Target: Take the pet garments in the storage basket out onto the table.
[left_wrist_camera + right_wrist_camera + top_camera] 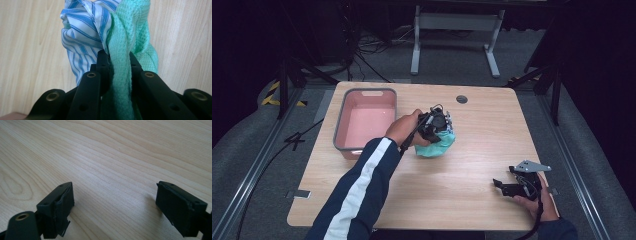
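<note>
We see the left claw (117, 60) clenched on the green cloth (437, 145) mid-counter (472, 165), beside the pink bin (343, 116) | right claw (115, 202) released, resting near us | risk: striped cloth (82, 32) slips free, apparently only bunched alongside | left gripper view reveals stripes the high view hides

The person wears a dark navy sleeve (357, 192) with a broad white stripe running along the arm; the other cuff (557, 229) is the same navy. The left gripper (117, 56) has black fingers (102, 62) on thick black arms set with brass-ringed holes and small screw holes. The right gripper (115, 195) has blocky black fingers (180, 206) with worn, chipped edges, and a grey three-cornered plate (532, 165) on top. A black cable (537, 220) trails from it.
</note>
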`<state>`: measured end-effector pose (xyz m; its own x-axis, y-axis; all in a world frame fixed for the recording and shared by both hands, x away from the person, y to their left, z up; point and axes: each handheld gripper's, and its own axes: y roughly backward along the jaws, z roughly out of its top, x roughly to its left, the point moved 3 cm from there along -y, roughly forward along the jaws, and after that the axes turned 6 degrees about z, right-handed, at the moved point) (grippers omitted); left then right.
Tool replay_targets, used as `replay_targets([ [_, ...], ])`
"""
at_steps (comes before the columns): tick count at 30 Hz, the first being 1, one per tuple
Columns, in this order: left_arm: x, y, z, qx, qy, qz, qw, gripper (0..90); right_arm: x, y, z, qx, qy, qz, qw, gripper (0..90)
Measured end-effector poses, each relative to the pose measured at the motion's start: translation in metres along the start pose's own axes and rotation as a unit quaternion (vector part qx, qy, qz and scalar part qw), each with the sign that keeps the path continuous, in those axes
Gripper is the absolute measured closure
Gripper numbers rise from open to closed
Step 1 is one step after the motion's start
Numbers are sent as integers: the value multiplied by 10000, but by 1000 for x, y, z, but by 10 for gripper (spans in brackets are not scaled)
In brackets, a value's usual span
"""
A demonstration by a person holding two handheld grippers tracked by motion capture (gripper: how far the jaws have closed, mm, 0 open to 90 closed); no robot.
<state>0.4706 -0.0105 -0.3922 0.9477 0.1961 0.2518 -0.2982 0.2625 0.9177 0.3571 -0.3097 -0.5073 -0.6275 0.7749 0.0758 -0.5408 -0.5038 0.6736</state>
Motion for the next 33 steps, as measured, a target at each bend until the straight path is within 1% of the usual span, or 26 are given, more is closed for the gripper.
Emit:
replay_targets([
  [1,-3,-6,1,17,-17,-37,10000,782,0,0,0,-4,8,-3,10000,156],
  [2,-3,-6,1,17,-17,-37,10000,782,0,0,0,-4,8,-3,10000,156],
  [3,-5,-10,3,36,-53,-65,10000,782,0,0,0,-3,10,-3,10000,156],
  [5,-7,-16,4,38,-35,-100,9999,781,0,0,0,-3,12,-4,10000,156],
  [7,-9,-21,5,58,-61,-120,9999,780,0,0,0,-4,8,1,10000,156],
  [9,-12,-27,6,82,-96,-185,9997,778,0,0,0,-3,9,2,10000,156],
  [12,-14,-31,7,127,-96,-220,9996,772,0,0,0,-2,5,2,10000,156],
  [13,-16,-33,7,193,-138,-272,9993,770,0,0,0,-3,7,2,10000,156],
  [17,-19,-39,7,238,-139,-276,9992,751,0,0,0,-4,8,2,10000,156],
  [18,-20,-40,7,302,-166,-330,9989,751,0,0,0,-4,10,2,10000,156],
  [19,-22,-42,7,309,-160,-330,9989,745,0,0,0,-3,7,3,10000,156],
  [21,-24,-46,8,391,-213,-289,9986,707,0,0,0,-3,7,3,10000,156],
  [22,-25,-48,9,373,-187,-286,9987,689,0,0,0,-3,7,2,10000,156],
  [23,-26,-48,9,463,-215,-275,9983,665,0,0,0,-4,6,2,10000,156],
  [24,-26,-49,10,421,-190,-259,9986,632,0,0,0,-4,9,2,10000,156],
  [25,-26,-49,10,421,-190,-259,9986,612,0,0,0,-4,9,2,10000,156],
  [26,-27,-49,11,390,-176,-215,9989,612,0,0,0,-3,7,3,10000,156],
  [27,-27,-48,11,340,-193,-189,9991,585,0,0,0,-3,6,3,10000,156],
  [28,-28,-48,12,292,-134,-178,9993,554,0,0,0,-3,7,2,10000,156],
  [30,-27,-47,12,312,-139,-187,9992,517,0,0,0,-3,8,2,10000,156],
  [31,-26,-46,11,324,-156,-151,9992,488,0,0,0,-4,7,3,10000,156],
  [33,-26,-45,11,309,-128,-120,9994,463,0,0,0,-4,8,3,10000,156],
])
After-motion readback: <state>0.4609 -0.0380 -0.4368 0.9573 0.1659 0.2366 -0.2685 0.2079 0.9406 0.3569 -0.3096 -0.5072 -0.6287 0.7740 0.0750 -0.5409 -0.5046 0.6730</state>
